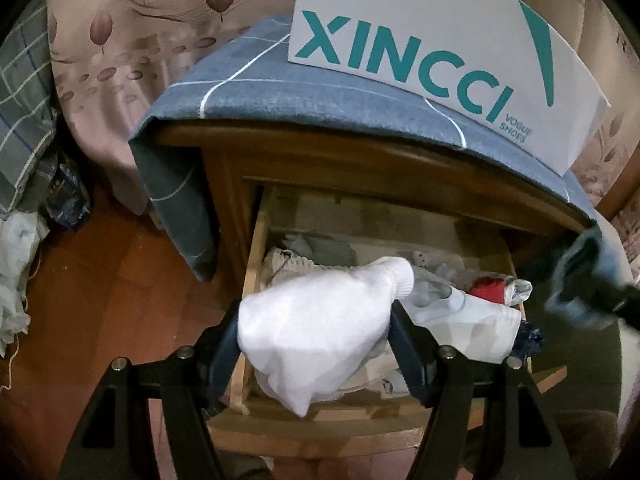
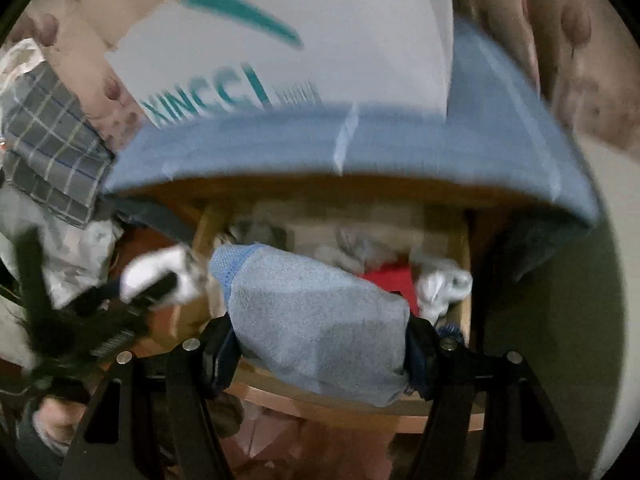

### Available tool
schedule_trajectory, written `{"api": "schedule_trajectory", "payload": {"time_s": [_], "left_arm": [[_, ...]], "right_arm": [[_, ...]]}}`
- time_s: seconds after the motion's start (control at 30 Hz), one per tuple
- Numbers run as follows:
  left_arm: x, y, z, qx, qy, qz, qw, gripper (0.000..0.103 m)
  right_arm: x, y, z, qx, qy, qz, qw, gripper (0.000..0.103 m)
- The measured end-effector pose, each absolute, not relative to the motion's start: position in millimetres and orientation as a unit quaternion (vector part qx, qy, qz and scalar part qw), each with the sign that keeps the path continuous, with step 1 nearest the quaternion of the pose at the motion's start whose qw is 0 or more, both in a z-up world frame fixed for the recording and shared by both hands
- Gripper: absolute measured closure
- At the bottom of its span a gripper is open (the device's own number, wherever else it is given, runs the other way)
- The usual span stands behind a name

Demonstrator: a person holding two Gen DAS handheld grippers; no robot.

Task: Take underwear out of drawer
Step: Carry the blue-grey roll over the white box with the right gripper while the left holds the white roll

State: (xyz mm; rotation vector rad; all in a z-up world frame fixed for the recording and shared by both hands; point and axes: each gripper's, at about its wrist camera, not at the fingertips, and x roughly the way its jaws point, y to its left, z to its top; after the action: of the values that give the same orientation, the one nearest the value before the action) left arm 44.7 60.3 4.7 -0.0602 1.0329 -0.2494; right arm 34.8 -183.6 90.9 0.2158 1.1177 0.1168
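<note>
My left gripper [image 1: 316, 320] is shut on a white rolled garment [image 1: 304, 348], which hangs above the open wooden drawer [image 1: 250, 280]. In the drawer lie several more pieces of clothing, among them a red piece [image 1: 486, 286] and a white one [image 1: 472, 320]. In the right wrist view, my right gripper [image 2: 320, 340] is shut on a light blue rolled garment [image 2: 316, 316], held over the drawer's front edge [image 2: 320, 404]. The right gripper [image 1: 588, 288] shows blurred at the right of the left wrist view. The left gripper [image 2: 156, 280] with its white garment appears at the left of the right wrist view.
A white shoe box [image 1: 420, 48] with teal lettering stands on the nightstand, which is draped in a blue checked cloth [image 1: 320, 96]. A floral bed cover [image 1: 120, 40] and a plaid pillow [image 1: 24, 120] lie behind. Plastic bags [image 1: 16, 280] sit on the wooden floor [image 1: 120, 300] at the left.
</note>
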Motion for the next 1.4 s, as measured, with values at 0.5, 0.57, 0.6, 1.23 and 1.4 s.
{"api": "schedule_trajectory", "payload": {"time_s": [0.5,0.57,0.6,1.23,1.4], "left_arm": [[44.6,69.6,8.9,-0.055,0.49,-0.126,0.861,0.033],[45.1,70.6,8.7,-0.053,0.489,-0.124,0.862,0.033],[45.2,70.9,8.7,-0.05,0.488,-0.121,0.863,0.033],[55.9,74.9,4.0,-0.072,0.502,-0.114,0.854,0.033],[58.9,77.4,1.2,-0.079,0.511,-0.111,0.849,0.033]], "right_arm": [[154.4,-168.7,234.5,0.077,0.441,0.031,0.894,0.039],[181.8,-167.3,223.2,0.072,0.453,0.014,0.889,0.039],[189.4,-167.3,219.1,0.07,0.458,0.01,0.886,0.039],[225.1,-173.5,131.6,0.069,0.523,-0.01,0.849,0.037],[220.5,-187.8,125.2,0.085,0.53,-0.001,0.844,0.036]]}}
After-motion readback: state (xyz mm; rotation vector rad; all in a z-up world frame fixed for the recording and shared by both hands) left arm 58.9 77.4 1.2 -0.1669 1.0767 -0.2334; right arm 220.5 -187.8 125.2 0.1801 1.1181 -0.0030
